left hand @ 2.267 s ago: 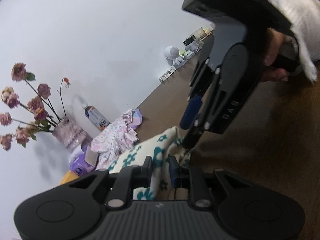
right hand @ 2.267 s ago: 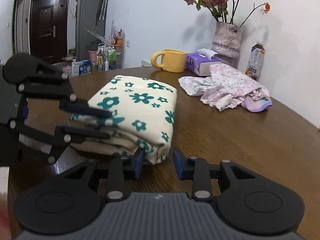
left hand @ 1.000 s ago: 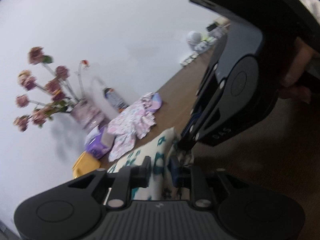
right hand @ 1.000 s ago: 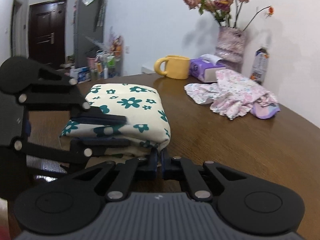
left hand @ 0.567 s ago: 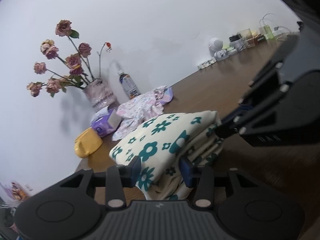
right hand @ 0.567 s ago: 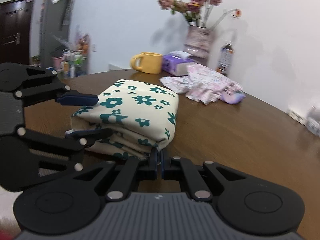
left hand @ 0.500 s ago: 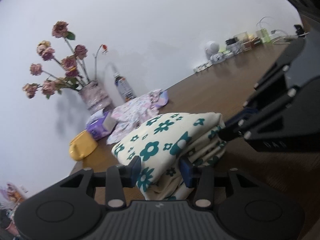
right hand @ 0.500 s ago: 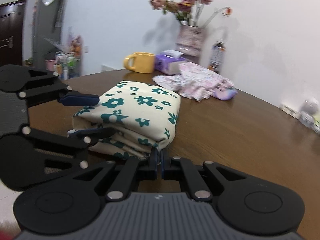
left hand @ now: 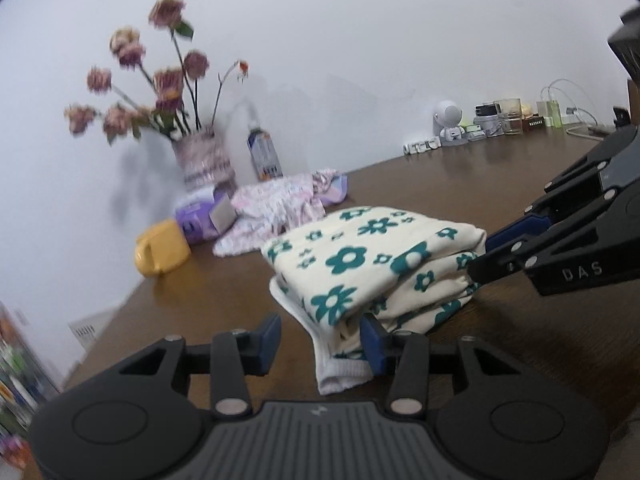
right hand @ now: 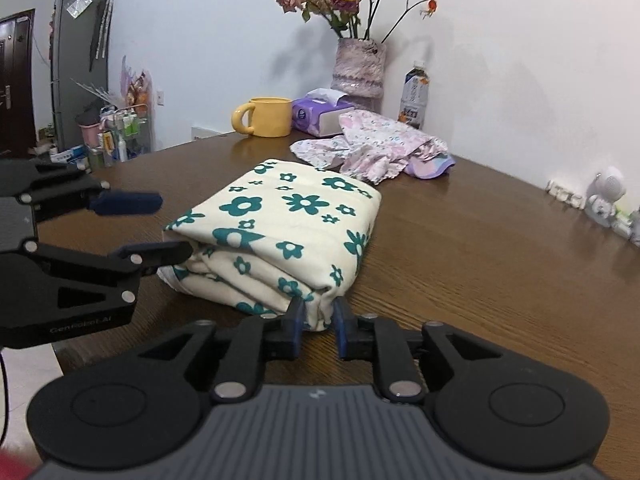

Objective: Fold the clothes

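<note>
**Both claws loosening at the folded bundle**

A cream garment with teal flowers (right hand: 296, 216) sits folded into a thick, layered bundle on the brown wooden bench (right hand: 460, 264), towards its near side. The left claw (left hand: 320, 338) is at one end of the bundle, its jaws opening wide; a white ribbed edge of the cloth lies between them, with the left-hand pad clear of it and the other just beside the fabric. The right claw (right hand: 316, 320) is at a near corner of the bundle, jaws opening only a little; the corner pokes into the narrow gap, and I cannot tell whether the pads press on it. Farther back lies a crumpled pink floral garment (right hand: 380, 148), unfolded. Behind that, by the white wall, stand a yellow mug (right hand: 268, 117), a purple tissue pack (right hand: 316, 114), a vase of dried roses (right hand: 360, 68) and a drinks bottle (right hand: 414, 96).
</note>
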{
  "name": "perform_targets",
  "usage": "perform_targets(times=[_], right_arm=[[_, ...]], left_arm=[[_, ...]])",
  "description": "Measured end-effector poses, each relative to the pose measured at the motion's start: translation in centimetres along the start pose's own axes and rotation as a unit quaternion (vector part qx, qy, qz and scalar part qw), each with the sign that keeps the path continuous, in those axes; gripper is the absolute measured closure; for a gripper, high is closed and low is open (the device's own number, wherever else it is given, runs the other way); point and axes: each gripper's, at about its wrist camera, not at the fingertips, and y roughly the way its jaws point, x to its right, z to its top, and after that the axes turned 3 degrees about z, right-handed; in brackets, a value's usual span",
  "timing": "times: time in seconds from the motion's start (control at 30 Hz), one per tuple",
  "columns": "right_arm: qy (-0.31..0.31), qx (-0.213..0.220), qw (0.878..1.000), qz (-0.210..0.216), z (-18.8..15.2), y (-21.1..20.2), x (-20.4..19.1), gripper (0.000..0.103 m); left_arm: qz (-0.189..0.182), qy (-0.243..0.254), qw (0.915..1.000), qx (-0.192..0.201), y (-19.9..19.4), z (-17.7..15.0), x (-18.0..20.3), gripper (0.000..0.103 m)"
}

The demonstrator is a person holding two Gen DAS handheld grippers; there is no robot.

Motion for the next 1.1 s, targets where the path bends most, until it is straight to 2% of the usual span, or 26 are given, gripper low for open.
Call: perform_targets(times=[0.07,0.13,0.2,0.23,0.27,0.4,0.53,0.57,0.7,0.73,0.8,0.9,0.97,1.0,1.03,1.07,1.1], right_arm=[[-0.003,-0.004,1.0,0.002,0.2,0.6,0.1,0.073],[0.003,-0.006,1.0,0.0,0.3,1.2,0.4,0.067],[0.015,-0.005,1.0,0.006,0.3,1.4,0.6,0.067],[0.021,-0.004,1.0,0.011,0.3,1.4,0.7,0.074],[0.03,-0.004,0.999,0.018,0.2,1.5,0.8,0.084],[0.037,-0.008,0.999,0.014,0.0,1.9,0.5,0.088],[0.025,-0.01,1.0,0.005,0.0,2.0,0.2,0.086],[0.021,-0.012,1.0,0.005,0.0,2.0,0.1,0.084],[0.028,-0.003,0.999,0.026,0.0,0.2,0.7,0.074],[0.041,0.004,0.999,0.034,0.1,-0.4,1.0,0.07],[0.08,0.018,0.995,0.048,0.5,-1.5,2.0,0.065],[0.167,0.036,0.983,0.07,1.4,-1.7,4.2,0.061],[0.238,0.026,0.967,0.085,1.7,-0.6,5.9,0.061],[0.263,0.014,0.96,0.09,1.7,0.0,6.4,0.062],[0.284,0.003,0.954,0.095,1.6,0.6,6.9,0.067],[0.297,-0.007,0.95,0.1,1.4,1.1,7.2,0.08],[0.306,-0.013,0.946,0.104,1.2,1.4,7.4,0.084]], left_arm=[[-0.01,-0.016,0.9998,-0.007,0.5,0.0,-0.4,0.069],[-0.019,-0.03,0.9993,-0.013,0.9,-0.1,-0.8,0.092],[-0.026,-0.044,0.9985,-0.017,1.1,-0.2,-1.0,0.094],[-0.027,-0.045,0.9985,-0.018,1.2,-0.3,-1.0,0.095],[-0.025,-0.041,0.9987,-0.019,1.2,-0.4,-0.8,0.095],[-0.011,-0.025,0.9994,-0.021,1.4,-0.6,0.3,0.096],[-0.007,-0.04,0.9989,-0.022,1.3,-0.6,0.2,0.092],[-0.013,-0.047,0.9987,-0.018,1.0,-0.5,-0.2,0.089],[-0.042,-0.079,0.996,0.002,-0.8,-0.2,-1.8,0.063],[-0.049,-0.096,0.9942,0.007,-1.3,0.1,-2.3,0.055],[-0.067,-0.139,0.9881,0.009,-1.5,0.8,-3.3,0.047],[-0.098,-0.219,0.9707,-0.011,-0.4,1.7,-5.0,0.047],[-0.109,-0.267,0.9569,-0.036,0.8,1.9,-5.9,0.048],[-0.111,-0.281,0.9521,-0.048,1.3,1.9,-6.2,0.051],[-0.112,-0.291,0.9482,-0.059,1.7,1.8,-6.4,0.062],[-0.116,-0.299,0.9448,-0.067,2.0,1.6,-6.6,0.072],[-0.122,-0.306,0.9415,-0.072,2.1,1.3,-6.7,0.081]])
